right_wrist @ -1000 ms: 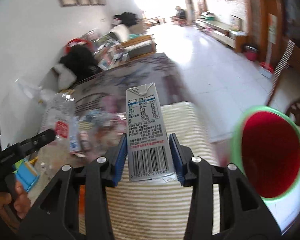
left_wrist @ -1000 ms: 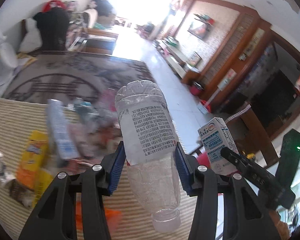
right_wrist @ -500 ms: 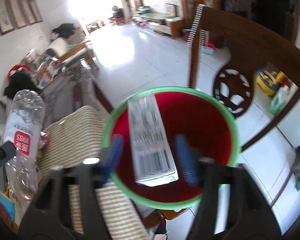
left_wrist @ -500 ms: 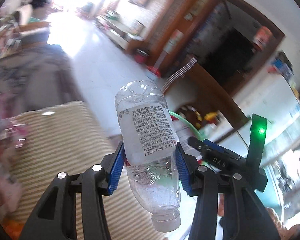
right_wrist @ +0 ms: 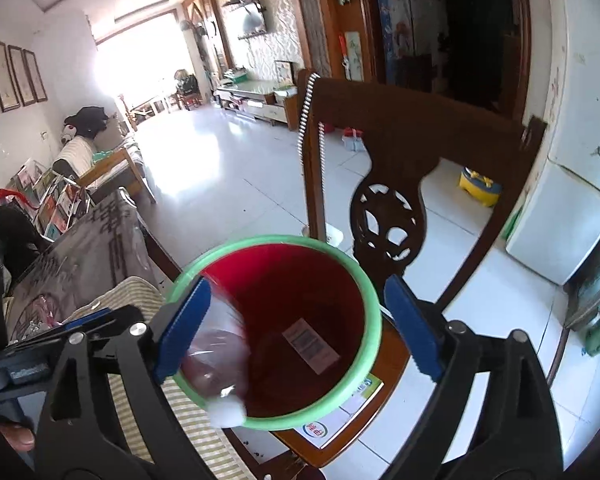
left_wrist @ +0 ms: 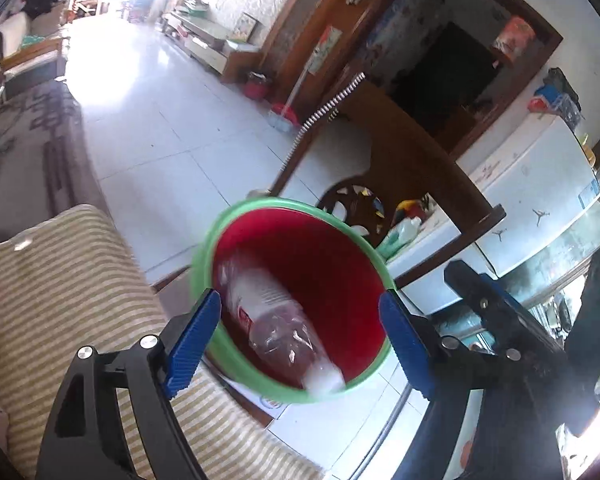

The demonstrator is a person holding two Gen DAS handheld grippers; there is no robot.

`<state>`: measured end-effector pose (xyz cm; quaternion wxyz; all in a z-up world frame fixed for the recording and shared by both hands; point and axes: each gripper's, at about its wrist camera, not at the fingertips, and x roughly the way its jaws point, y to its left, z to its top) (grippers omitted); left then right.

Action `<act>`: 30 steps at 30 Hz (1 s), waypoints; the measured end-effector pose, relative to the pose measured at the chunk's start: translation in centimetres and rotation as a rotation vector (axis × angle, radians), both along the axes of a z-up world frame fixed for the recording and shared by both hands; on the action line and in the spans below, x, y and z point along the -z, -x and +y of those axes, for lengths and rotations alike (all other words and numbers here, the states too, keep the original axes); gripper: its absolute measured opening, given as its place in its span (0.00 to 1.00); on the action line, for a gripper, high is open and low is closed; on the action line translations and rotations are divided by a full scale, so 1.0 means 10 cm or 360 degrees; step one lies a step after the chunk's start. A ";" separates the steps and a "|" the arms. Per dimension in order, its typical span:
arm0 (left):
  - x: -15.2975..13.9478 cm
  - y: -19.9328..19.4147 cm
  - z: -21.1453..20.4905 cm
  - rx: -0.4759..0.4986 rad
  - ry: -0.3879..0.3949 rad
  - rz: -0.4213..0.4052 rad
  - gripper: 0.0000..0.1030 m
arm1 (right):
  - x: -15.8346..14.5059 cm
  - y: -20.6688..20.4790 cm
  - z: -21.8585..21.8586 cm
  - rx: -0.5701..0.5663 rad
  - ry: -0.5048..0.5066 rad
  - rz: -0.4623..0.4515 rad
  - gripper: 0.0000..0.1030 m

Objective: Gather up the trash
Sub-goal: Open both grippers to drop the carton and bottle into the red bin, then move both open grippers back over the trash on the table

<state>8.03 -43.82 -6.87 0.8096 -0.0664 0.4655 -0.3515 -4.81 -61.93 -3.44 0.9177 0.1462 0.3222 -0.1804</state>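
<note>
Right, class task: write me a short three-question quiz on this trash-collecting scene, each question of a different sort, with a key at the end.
1. True or false: the plastic bottle is clamped between the pads of the left hand-held gripper.
2. Which colour is the rim of the red bin? A) blue B) green C) yellow
3. Fill in: the carton lies at the ____ of the bin.

Key
1. False: the jaws are opening, and the bottle sits tilted in the bin, clear of both pads.
2. B
3. bottom; the right hand-held gripper above it is empty, its jaws opening.
</note>
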 end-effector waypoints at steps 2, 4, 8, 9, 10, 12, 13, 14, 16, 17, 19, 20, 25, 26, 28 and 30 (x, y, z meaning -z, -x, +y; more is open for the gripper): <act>-0.07 0.03 0.24 -0.0079 -0.0028 -0.0061 0.76 | -0.03 -0.11 0.15 -0.0078 -0.0014 -0.0013 0.86; -0.16 0.06 0.55 -0.0192 -0.0045 -0.0107 0.76 | -0.05 -0.25 0.37 -0.0177 -0.0015 -0.0017 0.87; -0.30 0.15 1.28 -0.0438 -0.0103 -0.0175 0.76 | -0.05 -0.53 0.89 -0.0396 -0.0022 -0.0006 0.88; -0.33 0.15 1.41 -0.0486 -0.0123 -0.0186 0.76 | -0.05 -0.56 1.00 -0.0439 -0.0022 -0.0004 0.88; -0.36 0.19 1.63 -0.0562 -0.0151 -0.0201 0.76 | -0.05 -0.62 1.16 -0.0500 -0.0020 -0.0001 0.89; -0.38 0.25 1.98 -0.0677 -0.0185 -0.0217 0.77 | -0.06 -0.71 1.49 -0.0609 -0.0017 0.0006 0.90; -0.38 0.30 2.19 -0.0754 -0.0211 -0.0219 0.77 | -0.06 -0.72 1.60 -0.0645 -0.0015 0.0009 0.90; -0.37 0.34 2.42 -0.0834 -0.0237 -0.0213 0.77 | -0.05 -0.75 1.76 -0.0693 -0.0011 0.0015 0.90; -0.32 0.39 2.76 -0.0952 -0.0265 -0.0177 0.77 | -0.04 -0.79 2.01 -0.0760 0.0001 0.0027 0.91; -0.29 0.41 2.90 -0.0995 -0.0269 -0.0153 0.77 | -0.05 -0.81 2.14 -0.0789 0.0007 0.0036 0.92; -0.21 0.50 3.23 -0.1079 -0.0270 -0.0101 0.77 | -0.02 -0.82 2.40 -0.0839 0.0007 0.0051 0.92; -0.17 0.55 3.39 -0.1117 -0.0278 -0.0076 0.77 | -0.02 -0.82 2.51 -0.0859 0.0004 0.0059 0.92; 0.06 0.76 4.00 -0.1208 -0.0328 0.0018 0.77 | 0.01 -0.79 3.08 -0.0950 0.0016 0.0086 0.92; 0.10 0.79 4.12 -0.1223 -0.0340 0.0036 0.77 | 0.02 -0.78 3.18 -0.0962 0.0017 0.0089 0.92; 0.17 0.85 4.32 -0.1256 -0.0360 0.0065 0.77 | 0.05 -0.76 3.38 -0.0981 0.0011 0.0102 0.92; 0.22 0.86 4.51 -0.1291 -0.0370 0.0098 0.77 | 0.09 -0.76 3.54 -0.0995 -0.0004 0.0120 0.92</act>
